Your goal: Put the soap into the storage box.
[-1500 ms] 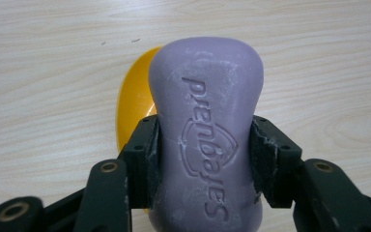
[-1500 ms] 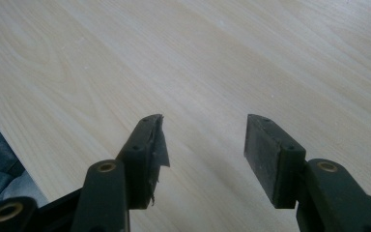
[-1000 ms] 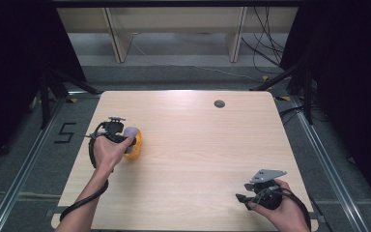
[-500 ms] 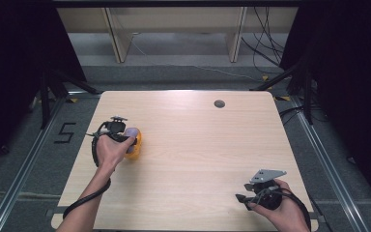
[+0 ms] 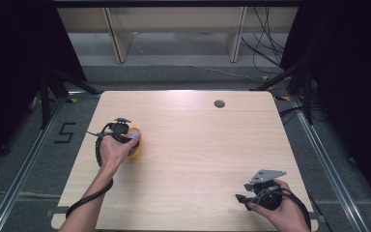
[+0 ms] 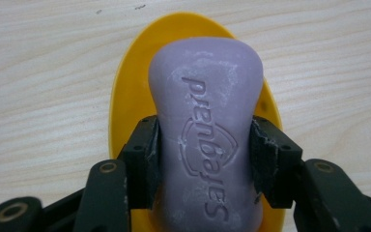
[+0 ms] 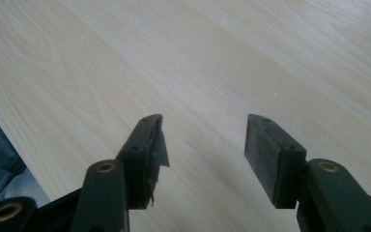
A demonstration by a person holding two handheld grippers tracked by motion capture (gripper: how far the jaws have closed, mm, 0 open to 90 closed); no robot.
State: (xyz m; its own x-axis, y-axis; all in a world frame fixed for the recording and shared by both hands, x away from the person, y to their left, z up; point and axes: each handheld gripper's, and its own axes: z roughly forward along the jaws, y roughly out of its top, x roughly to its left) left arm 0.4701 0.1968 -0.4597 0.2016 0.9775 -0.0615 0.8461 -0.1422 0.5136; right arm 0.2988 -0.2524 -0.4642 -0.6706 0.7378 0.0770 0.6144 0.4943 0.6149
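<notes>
On the left half of the table point(image 5: 193, 145), the left gripper point(image 6: 205, 140) has its two jaws pressed against the sides of a purple bar of soap point(image 6: 207, 121), gripping it at its narrow middle. The soap sits over a yellow oval dish point(image 6: 125, 96), which lies flat on the pale wood; in the left gripper view the dish rim shows on both sides of the bar and beyond its far end. Whether the soap rests in the dish or is raised just above it cannot be told. From the high view the left hand point(image 5: 113, 150) covers most of the dish point(image 5: 136, 140), and only its orange-yellow edge peeks out beside the fingers.

Near the front right corner of the table, well apart from the soap, the right gripper point(image 7: 205, 145) is held over bare wood with its jaws spread apart and nothing between them. A small round dark spot point(image 5: 219, 103) sits near the far edge of the table, away from both hands. Nothing lies close around the dish.
</notes>
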